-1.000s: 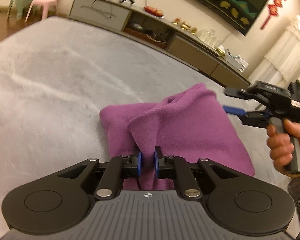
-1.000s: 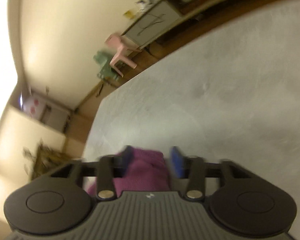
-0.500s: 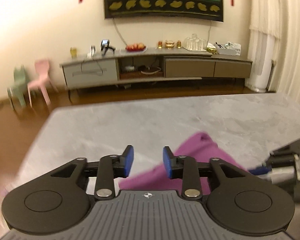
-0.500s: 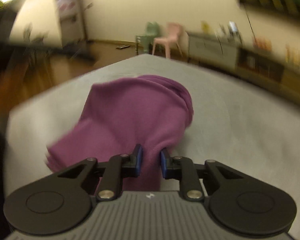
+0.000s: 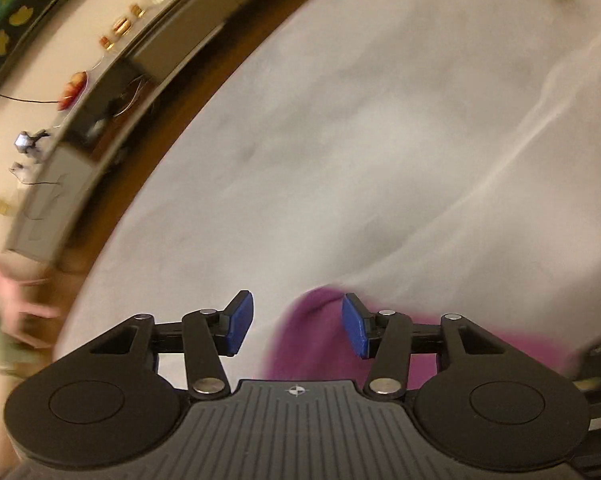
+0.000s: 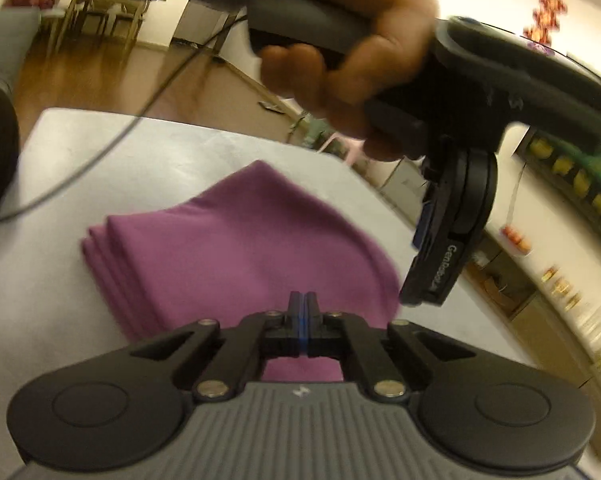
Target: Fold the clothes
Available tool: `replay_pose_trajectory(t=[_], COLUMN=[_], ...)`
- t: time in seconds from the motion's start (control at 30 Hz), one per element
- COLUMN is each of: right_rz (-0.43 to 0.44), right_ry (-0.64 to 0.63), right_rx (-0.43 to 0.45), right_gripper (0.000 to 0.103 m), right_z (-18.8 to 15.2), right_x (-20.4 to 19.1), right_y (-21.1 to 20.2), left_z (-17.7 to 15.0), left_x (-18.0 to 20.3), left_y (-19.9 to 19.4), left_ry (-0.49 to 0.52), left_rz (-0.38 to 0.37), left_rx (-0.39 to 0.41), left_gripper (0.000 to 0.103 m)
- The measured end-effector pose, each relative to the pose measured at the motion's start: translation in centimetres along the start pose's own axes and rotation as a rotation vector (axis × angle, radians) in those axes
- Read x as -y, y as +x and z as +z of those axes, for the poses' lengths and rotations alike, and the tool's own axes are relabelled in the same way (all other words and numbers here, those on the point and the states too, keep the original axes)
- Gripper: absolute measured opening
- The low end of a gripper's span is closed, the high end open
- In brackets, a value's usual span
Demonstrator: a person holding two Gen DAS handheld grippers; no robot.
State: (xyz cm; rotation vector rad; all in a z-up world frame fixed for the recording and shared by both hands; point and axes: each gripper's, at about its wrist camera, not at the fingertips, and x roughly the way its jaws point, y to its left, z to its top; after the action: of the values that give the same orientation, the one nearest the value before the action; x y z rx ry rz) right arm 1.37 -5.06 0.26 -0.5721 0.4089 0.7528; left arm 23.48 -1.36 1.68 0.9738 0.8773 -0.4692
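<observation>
The folded purple cloth (image 6: 236, 248) lies flat on the grey surface (image 6: 100, 152), just in front of the right hand-held gripper (image 6: 302, 308). Its long axis runs from the stacked edges at the near left toward a corner pointing away. The right jaws are pressed together, and I cannot tell if cloth is between them. The left hand-held gripper (image 5: 296, 326) is tilted down above the cloth; its jaws are opening and grip nothing. A hand (image 6: 340, 52) holds its handle from above.
</observation>
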Motion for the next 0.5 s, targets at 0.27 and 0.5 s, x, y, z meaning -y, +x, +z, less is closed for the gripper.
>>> replay_pose_trajectory(t=[0.27, 0.5], right_rz=[0.233, 0.431], right_ry=[0.686, 0.925], right_rx=[-0.063, -0.119], right_gripper=[0.059, 0.061], right_z=[-4.3, -8.7], right_x=[12.6, 13.4], right_y=[2.3, 4.1], left_z=[-5.3, -18.0], left_x=[-4.9, -3.9], left_y=[-5.1, -5.7], left_ry=[-0.404, -0.88], left_rz=[0.061, -0.037], left_rx=[0.157, 0.111], left_gripper=[0.053, 0.07])
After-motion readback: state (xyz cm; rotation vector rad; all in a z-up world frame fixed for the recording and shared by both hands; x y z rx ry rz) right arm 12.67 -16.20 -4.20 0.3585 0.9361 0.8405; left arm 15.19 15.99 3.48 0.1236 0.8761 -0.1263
